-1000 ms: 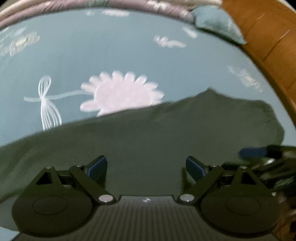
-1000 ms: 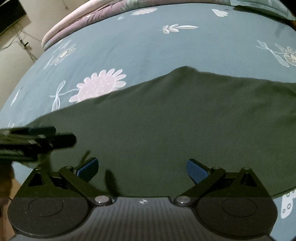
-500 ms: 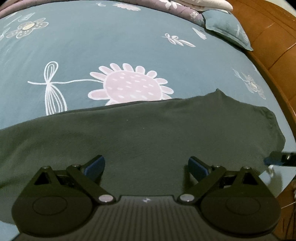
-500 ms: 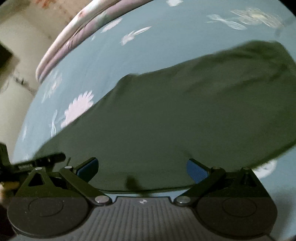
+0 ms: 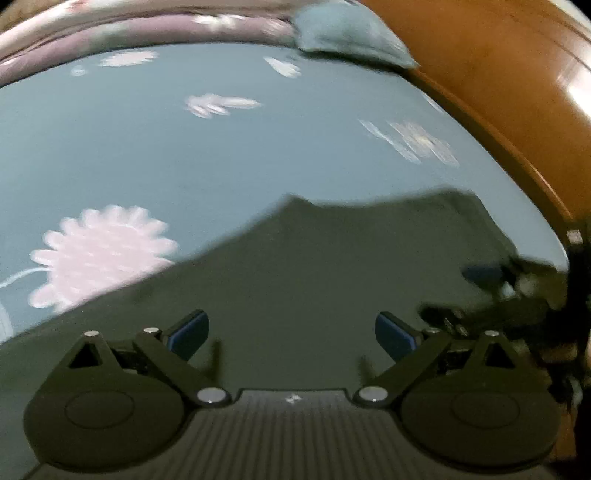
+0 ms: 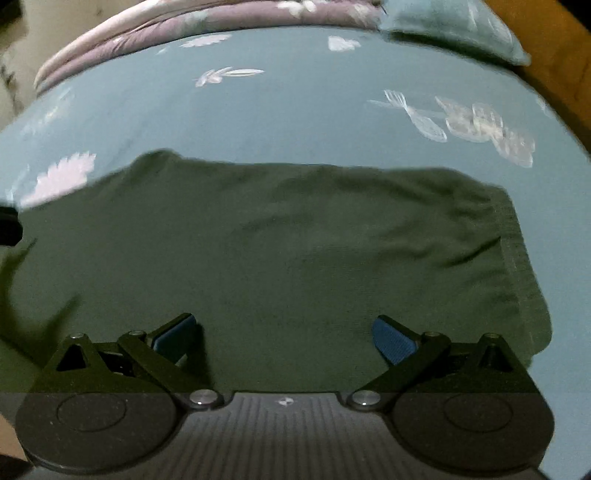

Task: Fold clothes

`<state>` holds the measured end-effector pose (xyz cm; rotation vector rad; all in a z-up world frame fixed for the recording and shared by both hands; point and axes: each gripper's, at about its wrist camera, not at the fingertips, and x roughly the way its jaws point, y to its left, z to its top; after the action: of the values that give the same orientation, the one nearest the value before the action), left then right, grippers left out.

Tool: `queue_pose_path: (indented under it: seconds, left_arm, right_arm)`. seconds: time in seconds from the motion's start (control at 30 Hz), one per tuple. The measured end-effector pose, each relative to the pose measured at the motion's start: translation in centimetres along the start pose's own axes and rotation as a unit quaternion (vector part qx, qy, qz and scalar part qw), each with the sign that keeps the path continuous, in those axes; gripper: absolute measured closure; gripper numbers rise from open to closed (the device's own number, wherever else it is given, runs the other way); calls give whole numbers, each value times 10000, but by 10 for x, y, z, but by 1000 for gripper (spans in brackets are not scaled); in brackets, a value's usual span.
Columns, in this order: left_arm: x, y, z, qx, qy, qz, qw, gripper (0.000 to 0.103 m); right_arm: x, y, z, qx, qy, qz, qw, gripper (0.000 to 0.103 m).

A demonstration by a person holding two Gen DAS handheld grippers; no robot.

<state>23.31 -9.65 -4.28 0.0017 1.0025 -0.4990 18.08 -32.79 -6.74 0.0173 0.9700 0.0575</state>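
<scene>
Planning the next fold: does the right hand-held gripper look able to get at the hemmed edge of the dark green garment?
Probably yes. The right hand-held gripper is open and empty above the dark green garment, and the hemmed edge lies flat and uncovered on the bedsheet, just to its right.

Dark olive-green knit garment (image 6: 280,236), plain, unpatterned. Teal cotton bedsheet (image 5: 184,155) printed with pale pink daisy (image 5: 99,254) and white leaf sprigs. Mauve floral quilt (image 6: 177,22). Glossy orange-brown wooden bedframe (image 5: 517,81). Blue pads (image 6: 391,339) on black gripper fingers.
</scene>
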Motion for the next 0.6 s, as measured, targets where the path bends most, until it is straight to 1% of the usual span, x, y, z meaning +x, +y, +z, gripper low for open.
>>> queue_pose_path:
  seconds: [0.1, 0.2, 0.3, 0.37, 0.43, 0.53, 0.6]
  left_arm:
    - [4, -9, -22, -89, 271, -163, 9995, 7]
    - [3, -7, -49, -369, 539, -251, 9975, 6]
    - [-9, 1, -65, -590, 527, -233, 9966, 6]
    - [-14, 0, -61, -660, 516, -144, 9964, 6]
    - [-16, -4, -53, -599, 419, -97, 9973, 6]
    - [-10, -10, -39, -449, 278, -231, 9983, 6]
    - [-1, -14, -33, -421, 269, -321, 9982, 6]
  right_arm:
    - [-1, -2, -6, 38, -146, -9, 9999, 0]
    - [-3, -3, -13, -22, -353, 30, 9994, 0]
    - [-5, -3, -24, -202, -669, 77, 9975, 0]
    - [-7, -4, -27, -201, -773, 116, 9967, 0]
    - [-9, -4, -29, -198, -845, 135, 9961, 0]
    - [-7, -3, -27, -217, -838, 105, 9962, 0]
    - [-7, -2, -25, -221, -790, 98, 9966, 0]
